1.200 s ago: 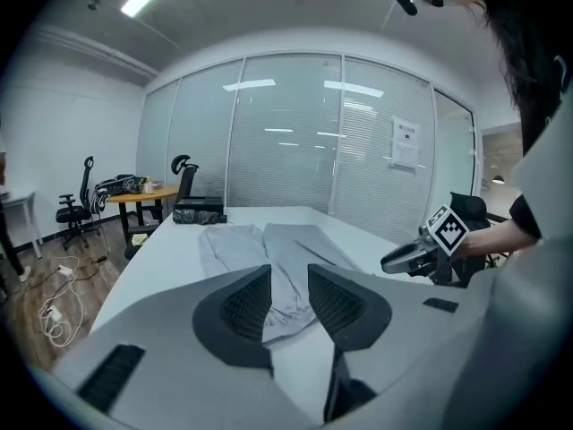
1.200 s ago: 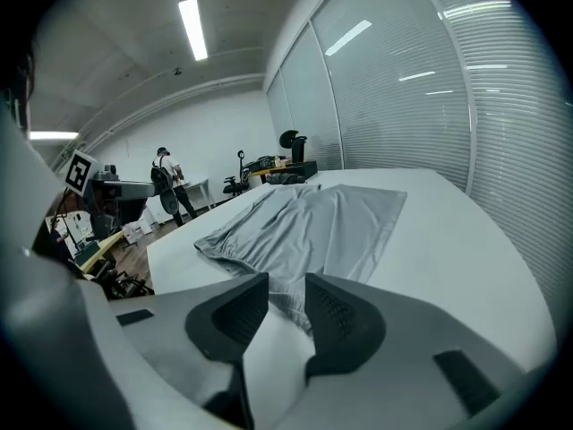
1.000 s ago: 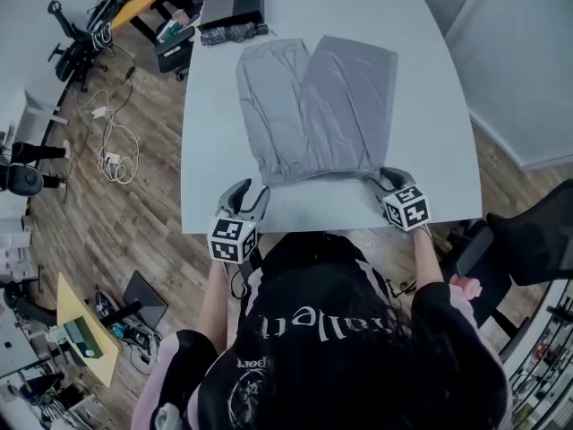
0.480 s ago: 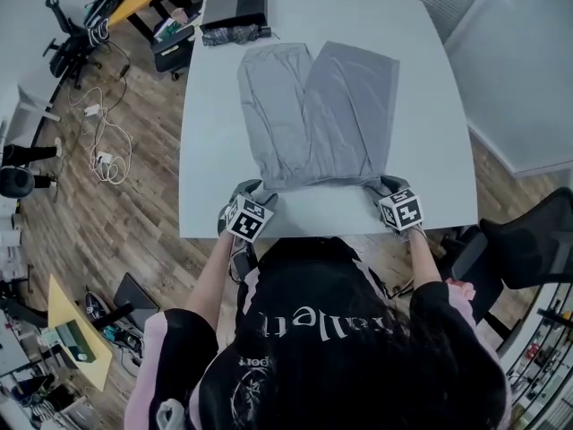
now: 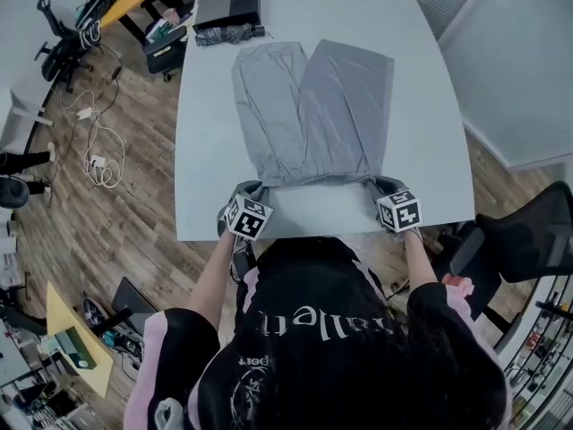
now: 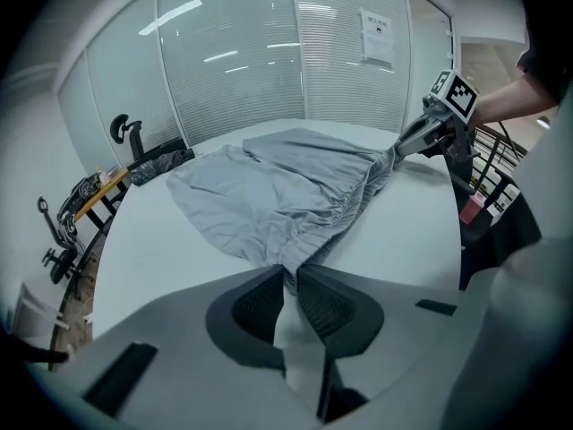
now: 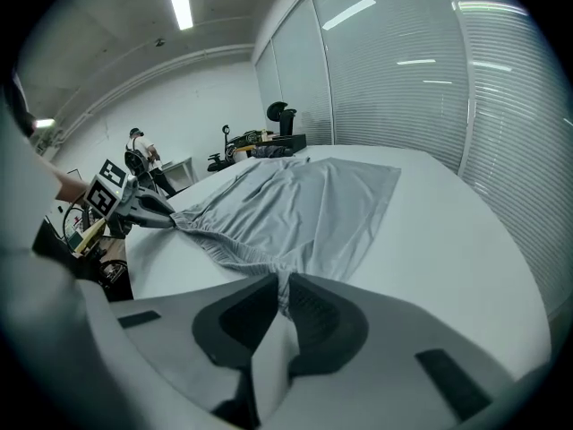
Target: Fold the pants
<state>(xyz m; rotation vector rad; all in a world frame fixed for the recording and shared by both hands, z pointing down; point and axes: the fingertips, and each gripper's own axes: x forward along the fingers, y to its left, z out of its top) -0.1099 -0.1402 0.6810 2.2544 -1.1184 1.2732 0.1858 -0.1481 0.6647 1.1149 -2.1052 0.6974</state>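
Grey pants [image 5: 309,106] lie flat on the white table [image 5: 421,106], legs pointing away and the gathered waistband nearest me. My left gripper [image 5: 253,189] sits at the waistband's left corner, my right gripper [image 5: 377,184] at its right corner. In the left gripper view the jaws [image 6: 288,271] are closing, and a fold of the pants [image 6: 286,195] is pinched between the pads. The right gripper view shows the same: jaws [image 7: 280,280] closing with the pants' [image 7: 295,204] waistband pinched between them. Each gripper view shows the other gripper at the far corner: the right [image 6: 421,137], the left [image 7: 166,213].
A black box [image 5: 228,7] and a dark bundle [image 5: 224,34] sit at the table's far left corner, just beyond the left leg's hem. A black chair [image 5: 524,240] stands to the right of the table. Cables and desks crowd the floor on the left.
My left gripper dropped from above the table's near edge onto the waistband's left corner. Both grippers' jaws went from open to closed on the waistband. The right gripper stayed in place.
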